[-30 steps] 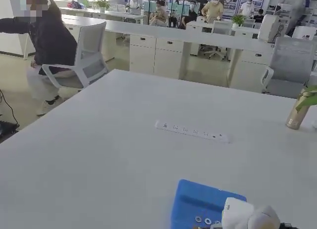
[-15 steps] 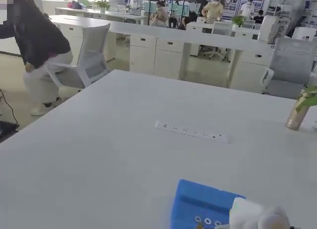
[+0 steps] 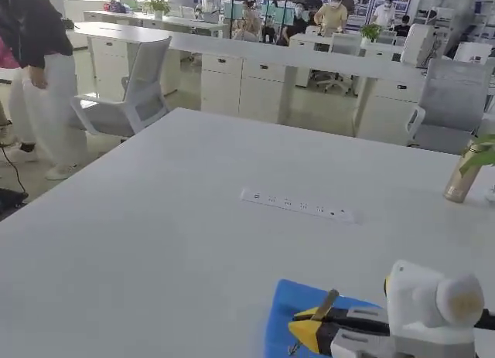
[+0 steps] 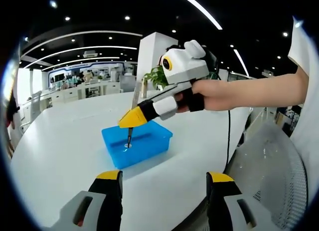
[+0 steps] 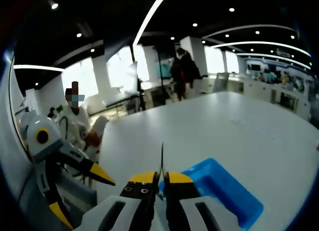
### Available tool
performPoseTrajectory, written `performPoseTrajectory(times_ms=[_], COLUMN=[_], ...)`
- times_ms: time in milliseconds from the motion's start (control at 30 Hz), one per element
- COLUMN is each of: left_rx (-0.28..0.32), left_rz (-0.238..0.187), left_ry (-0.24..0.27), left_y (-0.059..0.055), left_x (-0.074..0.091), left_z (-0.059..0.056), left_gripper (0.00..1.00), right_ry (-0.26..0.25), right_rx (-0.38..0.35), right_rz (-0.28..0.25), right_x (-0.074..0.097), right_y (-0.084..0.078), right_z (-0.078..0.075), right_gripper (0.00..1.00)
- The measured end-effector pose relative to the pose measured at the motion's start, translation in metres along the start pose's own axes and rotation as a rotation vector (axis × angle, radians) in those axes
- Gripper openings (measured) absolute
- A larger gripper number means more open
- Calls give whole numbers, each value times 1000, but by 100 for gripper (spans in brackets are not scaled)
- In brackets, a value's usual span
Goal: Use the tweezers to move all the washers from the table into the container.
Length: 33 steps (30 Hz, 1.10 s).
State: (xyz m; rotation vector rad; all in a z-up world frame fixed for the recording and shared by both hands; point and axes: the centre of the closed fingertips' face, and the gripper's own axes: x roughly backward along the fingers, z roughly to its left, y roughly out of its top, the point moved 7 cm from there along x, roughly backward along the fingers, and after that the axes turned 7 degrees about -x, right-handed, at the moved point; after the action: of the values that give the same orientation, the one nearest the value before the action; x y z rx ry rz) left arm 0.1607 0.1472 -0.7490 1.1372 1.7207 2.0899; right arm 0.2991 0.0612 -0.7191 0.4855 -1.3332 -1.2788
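At the far left of the head view a person (image 3: 35, 72) stands beside a grey swivel chair (image 3: 128, 91). On the broad white table (image 3: 155, 242) a flat white power strip (image 3: 300, 205) lies mid-table, and a metallic bottle (image 3: 462, 179) stands at the right edge, well apart from the work. The blue container (image 3: 277, 327) sits near the table's near edge, and from the head view its inside is largely hidden by the right gripper (image 3: 300, 329) lying across it. In the left gripper view the left gripper (image 4: 164, 178) hangs short of the container, its yellow-tipped jaws wide apart with nothing between them. A hand (image 4: 219, 94) reaches in from the right, holding the right gripper tilted down and leftward. Its jaws are pressed together on the tweezers (image 4: 129, 136), a thin metal pair whose tips point down into the container, at its floor. A small pale speck (image 4: 127, 146) at the tips is too small to tell as a washer. The container is a shallow rectangular tray of smooth plastic, the table matte and plain
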Motion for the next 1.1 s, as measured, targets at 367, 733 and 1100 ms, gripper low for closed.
performPoseTrajectory(times_ms=[367,733,1100], left_rx=[4,7,9], left_rz=[0,5,12], left_ry=[4,-6,-11], left_y=[0,1,0], left_x=[0,0,0], left_z=[1,-1,-1], left_gripper=[68,66,64], right_ry=[-80,-110,-113], right_rx=[-116,-106,-98], right_rz=[57,126,141], right_x=[-24,-44,-51], right_y=[-2,-16,-22], right_z=[-41,-57,-57], right_gripper=[3,3,4])
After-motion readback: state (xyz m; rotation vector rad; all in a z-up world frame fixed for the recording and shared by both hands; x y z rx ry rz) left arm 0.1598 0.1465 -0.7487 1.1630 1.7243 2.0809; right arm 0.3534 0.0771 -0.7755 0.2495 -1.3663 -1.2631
